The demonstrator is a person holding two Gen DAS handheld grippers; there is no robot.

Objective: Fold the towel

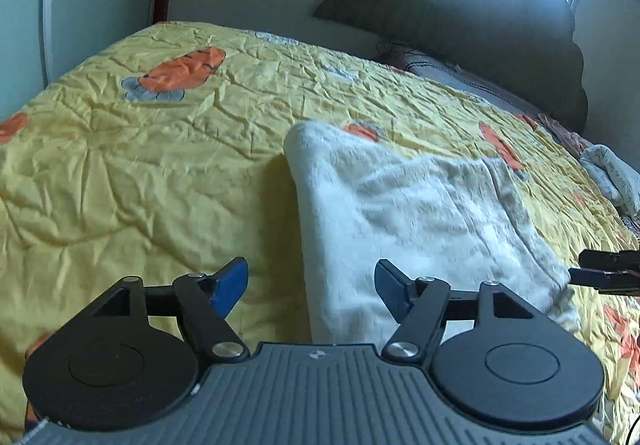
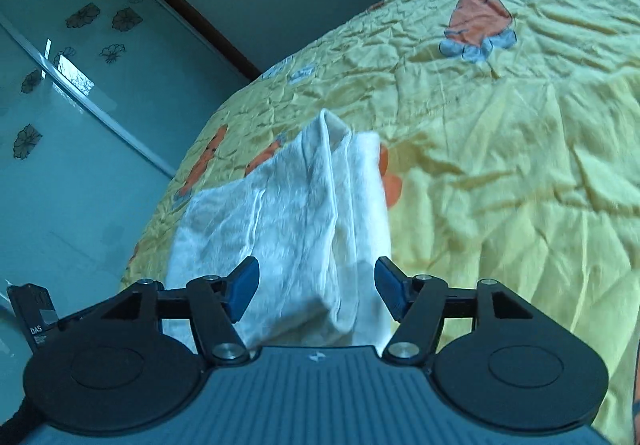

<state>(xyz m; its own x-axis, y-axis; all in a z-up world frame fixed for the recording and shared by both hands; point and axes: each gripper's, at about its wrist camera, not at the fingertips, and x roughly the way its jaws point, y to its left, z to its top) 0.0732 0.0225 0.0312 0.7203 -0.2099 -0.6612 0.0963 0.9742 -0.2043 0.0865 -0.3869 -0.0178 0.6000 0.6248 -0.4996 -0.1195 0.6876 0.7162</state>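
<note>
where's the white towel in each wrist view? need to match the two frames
Left wrist: white towel lies right of centre on the yellow quilt, its near edge between the open left gripper.
Right wrist: towel sits centre-left, bunched in folds, running down between the open right gripper.
Shared landmark: the large orange carrot print on the quilt.

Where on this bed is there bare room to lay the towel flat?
The yellow carrot-print quilt lies bare left of the white fluffy towel, out to the bed's edge. Crowded on the right, by the grey headboard cushion and rolled pale cloth.
</note>
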